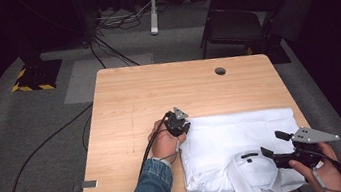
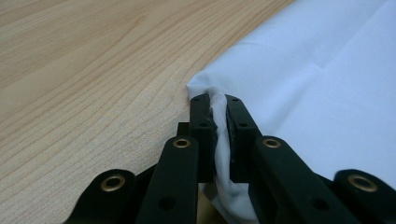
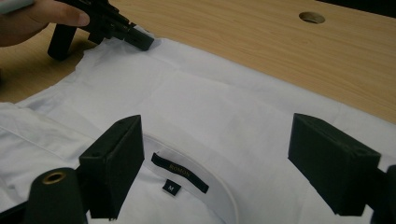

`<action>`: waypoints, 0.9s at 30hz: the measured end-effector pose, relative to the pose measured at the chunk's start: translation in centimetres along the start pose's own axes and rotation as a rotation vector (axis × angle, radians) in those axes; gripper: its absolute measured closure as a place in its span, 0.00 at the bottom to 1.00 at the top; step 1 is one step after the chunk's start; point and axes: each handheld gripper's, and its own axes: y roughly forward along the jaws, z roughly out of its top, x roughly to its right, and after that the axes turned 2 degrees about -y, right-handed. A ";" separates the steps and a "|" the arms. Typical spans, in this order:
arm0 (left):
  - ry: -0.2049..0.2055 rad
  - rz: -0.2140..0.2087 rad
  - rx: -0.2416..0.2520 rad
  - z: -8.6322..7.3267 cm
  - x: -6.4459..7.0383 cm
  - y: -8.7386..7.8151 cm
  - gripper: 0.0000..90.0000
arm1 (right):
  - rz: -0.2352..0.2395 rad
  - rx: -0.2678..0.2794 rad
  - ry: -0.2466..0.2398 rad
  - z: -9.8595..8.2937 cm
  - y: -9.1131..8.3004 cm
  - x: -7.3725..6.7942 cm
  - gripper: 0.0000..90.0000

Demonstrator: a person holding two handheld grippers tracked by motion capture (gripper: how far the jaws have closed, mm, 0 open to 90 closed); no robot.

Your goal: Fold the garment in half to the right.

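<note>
L gripper (image 2: 218, 116) clamped on far-left corner of white shirt (image 1: 244, 131); R gripper (image 3: 215, 158) released, jaws apart over collar (image 3: 224, 186), near side

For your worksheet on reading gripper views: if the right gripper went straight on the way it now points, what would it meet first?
Most likely the white shirt: the open right gripper points at the collar with its size label, so the jaws would probably land on that fabric first, though the depth is hard to judge.

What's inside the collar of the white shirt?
Inside the shirt's collar sit a black brand label and a small size tag reading M. The table beneath is covered.
</note>
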 end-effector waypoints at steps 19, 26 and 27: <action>0.004 -0.001 0.001 0.0 0.0 0.0 0.92 | 0.013 -0.006 -0.062 1.4 2.0 -4.1 0.20; 0.001 -0.003 0.002 0.0 0.0 0.0 0.92 | 0.024 -0.008 -0.073 1.6 2.5 -5.4 0.20; 0.003 -0.004 0.001 0.0 0.0 0.0 0.92 | 0.028 -0.007 -0.073 1.7 2.6 -5.6 0.20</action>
